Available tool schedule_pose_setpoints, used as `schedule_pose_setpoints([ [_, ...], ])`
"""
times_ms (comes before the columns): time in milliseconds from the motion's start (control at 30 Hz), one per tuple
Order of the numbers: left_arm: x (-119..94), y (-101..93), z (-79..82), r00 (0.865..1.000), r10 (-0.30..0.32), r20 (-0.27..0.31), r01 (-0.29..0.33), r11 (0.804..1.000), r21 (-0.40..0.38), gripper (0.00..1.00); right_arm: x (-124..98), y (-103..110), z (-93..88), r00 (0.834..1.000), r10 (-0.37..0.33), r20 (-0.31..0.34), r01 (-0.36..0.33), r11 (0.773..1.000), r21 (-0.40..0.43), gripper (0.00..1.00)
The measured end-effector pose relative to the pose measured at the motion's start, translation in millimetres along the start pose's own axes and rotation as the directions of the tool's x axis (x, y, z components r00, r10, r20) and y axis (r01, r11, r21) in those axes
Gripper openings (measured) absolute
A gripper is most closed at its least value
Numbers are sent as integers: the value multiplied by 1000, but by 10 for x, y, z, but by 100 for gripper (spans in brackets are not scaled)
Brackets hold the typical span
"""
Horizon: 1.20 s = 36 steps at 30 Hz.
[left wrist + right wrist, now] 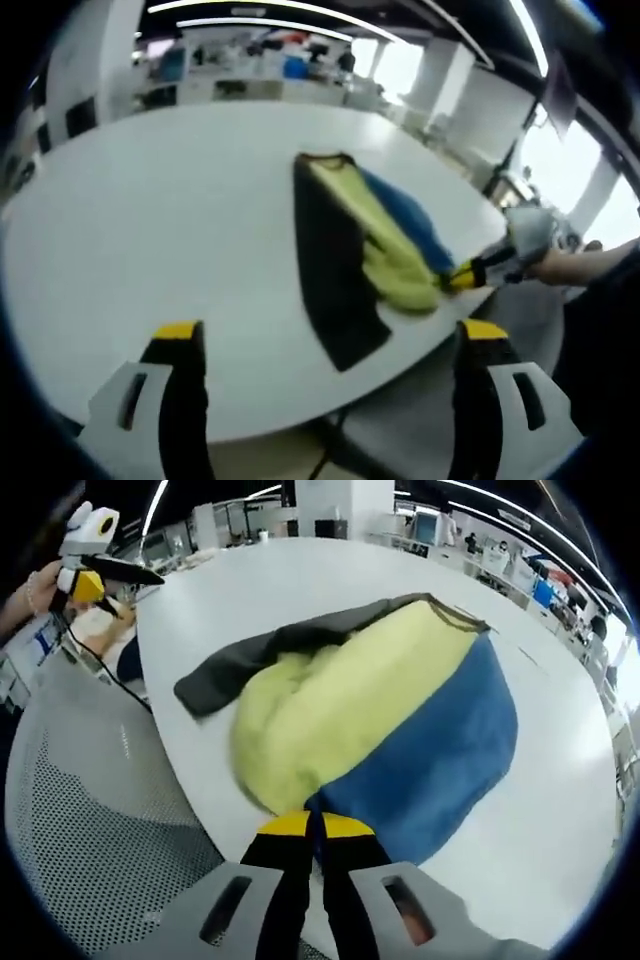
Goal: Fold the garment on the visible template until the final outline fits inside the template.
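The garment (385,250) lies bunched on the white table (150,220), near its edge, with a black part, a yellow part and a blue part. In the right gripper view the yellow cloth (330,710) sits between the dark cloth (250,660) and the blue cloth (450,750). My right gripper (312,827) is shut on the garment's near hem, where yellow meets blue. It also enters the left gripper view as the right gripper (458,279), pinching that hem. My left gripper (330,330) stands wide open above the table edge, short of the garment, holding nothing.
A grey mesh chair (90,810) stands beside the table edge under my right gripper. A person's hand (562,262) holds the right gripper. Desks and shelves (250,65) line the far side of the room.
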<state>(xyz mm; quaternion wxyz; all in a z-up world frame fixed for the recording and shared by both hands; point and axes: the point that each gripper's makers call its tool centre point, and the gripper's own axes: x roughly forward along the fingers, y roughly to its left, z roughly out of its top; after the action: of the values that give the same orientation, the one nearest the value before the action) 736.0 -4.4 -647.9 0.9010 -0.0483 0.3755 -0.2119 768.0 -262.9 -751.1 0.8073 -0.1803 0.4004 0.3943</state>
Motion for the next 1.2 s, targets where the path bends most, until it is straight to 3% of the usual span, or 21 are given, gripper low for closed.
schedule_pose_setpoints([
  [267,27,-61,52,1000,-6,6,6,1000,10,99,-288,-206,295,994,-40,102,34,998,55,3],
  [533,30,-125,69,1000,-10,10,10,1000,13,99,-626,-542,527,978,-107,179,91,991,97,3],
  [633,20,-123,71,1000,-7,11,7,1000,13,98,-813,-752,605,964,-154,218,123,981,149,3],
  [767,3,-127,91,1000,-4,18,4,1000,10,98,-1017,-1005,627,951,-209,227,176,972,157,3],
  [933,-2,-153,129,1000,-3,23,3,1000,15,98,-1325,-1421,690,921,-292,257,246,949,197,3],
  [1200,7,-208,161,1000,-7,25,6,1000,21,98,-1655,-1953,746,885,-383,265,333,918,215,3],
])
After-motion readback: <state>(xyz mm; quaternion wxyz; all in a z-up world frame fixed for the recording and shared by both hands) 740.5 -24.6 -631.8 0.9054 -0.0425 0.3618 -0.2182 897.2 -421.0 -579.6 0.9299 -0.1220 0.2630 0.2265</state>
